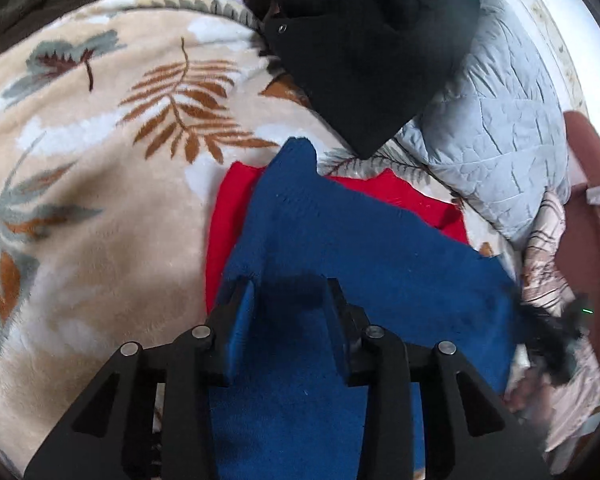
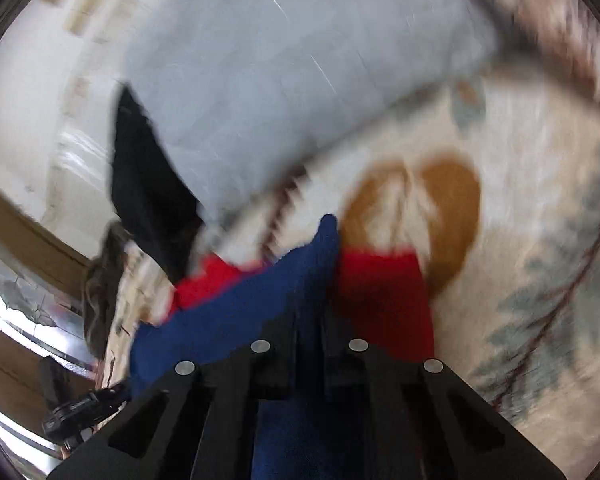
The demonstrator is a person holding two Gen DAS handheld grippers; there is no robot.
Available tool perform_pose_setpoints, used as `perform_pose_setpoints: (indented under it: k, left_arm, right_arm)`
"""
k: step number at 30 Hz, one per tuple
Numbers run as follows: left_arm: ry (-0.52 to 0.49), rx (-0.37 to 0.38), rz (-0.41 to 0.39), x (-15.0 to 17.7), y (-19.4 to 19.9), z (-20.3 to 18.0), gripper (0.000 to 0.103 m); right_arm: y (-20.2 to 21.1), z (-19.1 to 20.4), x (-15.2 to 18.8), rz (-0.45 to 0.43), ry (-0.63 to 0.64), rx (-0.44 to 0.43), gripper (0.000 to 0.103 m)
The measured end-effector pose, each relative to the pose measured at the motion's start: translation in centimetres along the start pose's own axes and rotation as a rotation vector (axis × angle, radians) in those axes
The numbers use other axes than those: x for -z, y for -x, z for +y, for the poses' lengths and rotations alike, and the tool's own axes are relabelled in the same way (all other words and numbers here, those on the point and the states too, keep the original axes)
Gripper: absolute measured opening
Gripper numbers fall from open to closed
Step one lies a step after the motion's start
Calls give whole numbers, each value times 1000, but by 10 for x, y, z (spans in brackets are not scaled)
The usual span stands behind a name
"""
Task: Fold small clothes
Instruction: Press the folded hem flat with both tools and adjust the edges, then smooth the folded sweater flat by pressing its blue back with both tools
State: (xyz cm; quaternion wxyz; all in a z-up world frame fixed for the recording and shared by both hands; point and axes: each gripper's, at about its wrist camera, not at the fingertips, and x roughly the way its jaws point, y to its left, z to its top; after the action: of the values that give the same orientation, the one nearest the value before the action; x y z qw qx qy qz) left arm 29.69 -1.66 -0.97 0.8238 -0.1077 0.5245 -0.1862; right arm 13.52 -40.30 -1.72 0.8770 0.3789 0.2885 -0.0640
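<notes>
Lower centre of the left wrist view: the left gripper [image 1: 288, 300] stands with its jaws partly apart over the blue garment [image 1: 360, 248], the cloth lying beneath and between the fingers with no visible pinch; I judge it released or not yet gripped. Lower centre of the right wrist view, which is motion-blurred: the right gripper [image 2: 310, 320] has its jaws drawn together to a narrow slit, and the blue garment [image 2: 236, 320] rises in a ridge along them; it appears to be clamped on the cloth, though the blur prevents certainty. The blue garment lies flat across a red garment [image 1: 228, 216], both at mid-frame on a leaf-patterned blanket [image 1: 80, 160]. Judgement: the blue piece seems spread and part-folded, with the fold unfinished; the red piece beneath looks flat, its fold state hidden. Further up the frame, a black garment [image 1: 364, 48] lies unfolded in a heap against a grey quilted pillow [image 1: 496, 120]. No containers are visible in either view.
</notes>
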Motion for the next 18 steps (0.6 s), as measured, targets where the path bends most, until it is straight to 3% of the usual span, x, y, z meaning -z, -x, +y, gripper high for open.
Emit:
perform_pose_setpoints:
  k: [2, 5, 6, 8, 10, 12, 14, 15, 16, 17, 18]
  left_arm:
    - [-12, -27, -3, -1, -2, -3, 34]
    - [-23, -75, 4, -5, -9, -6, 34]
    - [-27, -82, 13, -5, -8, -7, 34]
    - [-21, -77, 30, -3, 1, -4, 34]
    - [-1, -37, 33, 5, 16, 4, 34]
    - [27, 0, 31, 20, 33, 13, 36]
    - [63, 47, 15, 42, 47, 22, 50]
    - [73, 50, 11, 52, 50, 23, 53]
    - [78, 26, 14, 64, 48, 24, 54]
    - [74, 2, 25, 70, 43, 23, 53]
    - [56, -29, 36, 71, 37, 19, 53]
  right_arm:
    - [6, -15, 0, -27, -54, 30, 7]
    - [-23, -36, 12, 123, -117, 116, 8]
    - [-19, -36, 14, 103, -127, 106, 8]
    - [-3, -33, 15, 54, -168, 91, 18]
    - [18, -28, 22, 18, -174, 37, 20]
    - [33, -26, 33, 13, -152, 28, 32]
    - [39, -27, 51, 44, -138, 35, 45]
    - [39, -29, 58, 74, -138, 45, 45]
    - [34, -30, 68, 114, -128, 79, 39]
    - [35, -30, 77, 128, -106, 100, 24]
    - [41, -28, 80, 97, -92, 95, 22]
